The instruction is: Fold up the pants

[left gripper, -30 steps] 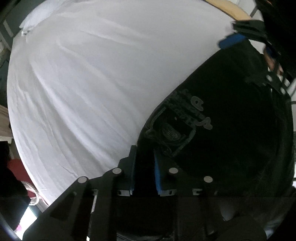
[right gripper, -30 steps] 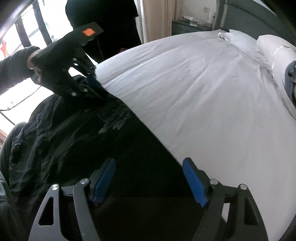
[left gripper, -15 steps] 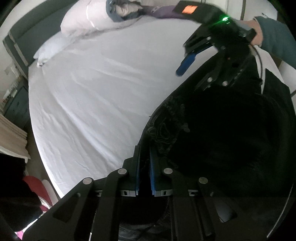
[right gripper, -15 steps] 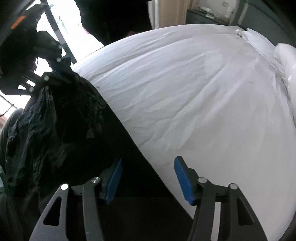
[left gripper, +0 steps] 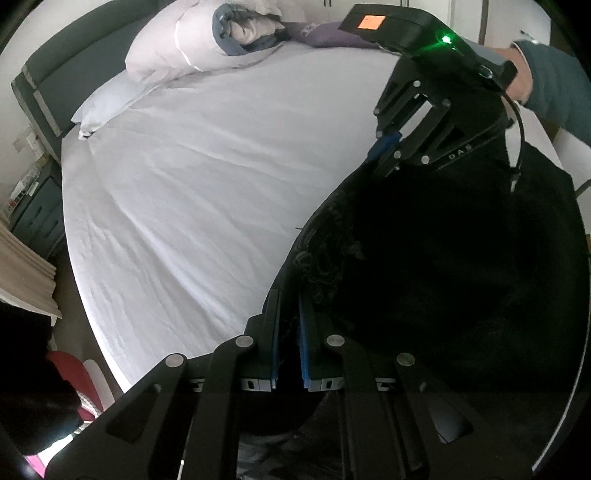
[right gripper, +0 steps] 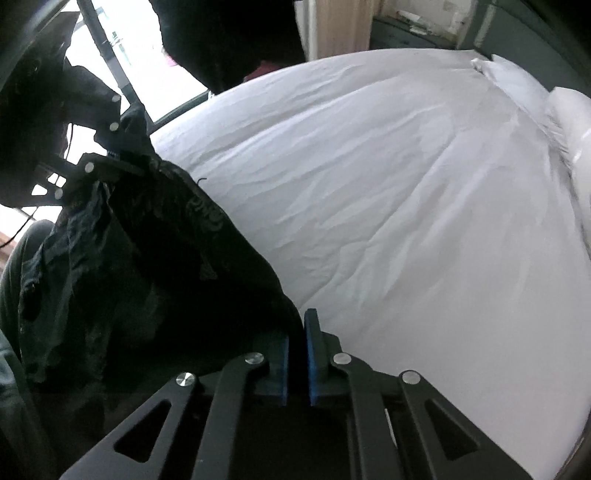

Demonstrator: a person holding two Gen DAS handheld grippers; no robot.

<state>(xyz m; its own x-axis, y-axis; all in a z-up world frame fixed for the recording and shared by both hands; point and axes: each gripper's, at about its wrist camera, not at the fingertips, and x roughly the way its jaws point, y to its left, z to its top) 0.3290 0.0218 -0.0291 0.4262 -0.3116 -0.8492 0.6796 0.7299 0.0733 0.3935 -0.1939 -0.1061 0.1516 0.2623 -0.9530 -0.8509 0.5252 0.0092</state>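
The black pants (left gripper: 424,266) hang between my two grippers above the near edge of the white bed (left gripper: 207,177). My left gripper (left gripper: 288,317) is shut on one corner of the pants' top edge. My right gripper (right gripper: 295,343) is shut on the other corner; it also shows in the left wrist view (left gripper: 384,147), raised at the upper right. In the right wrist view the pants (right gripper: 155,258) drape down to the left, and the left gripper (right gripper: 110,155) pinches them at the upper left. A grey printed pattern (right gripper: 203,214) shows on the fabric.
Pillows and a bundled duvet (left gripper: 207,44) lie at the head of the bed by the dark headboard (left gripper: 66,70). A nightstand (left gripper: 33,206) stands at the left. A window (right gripper: 122,48) and a dark figure (right gripper: 229,33) are behind the bed's foot.
My right gripper has closed from open onto the pants' edge. Both grippers have lifted the pants off the bed, and the fabric now hangs stretched between them.
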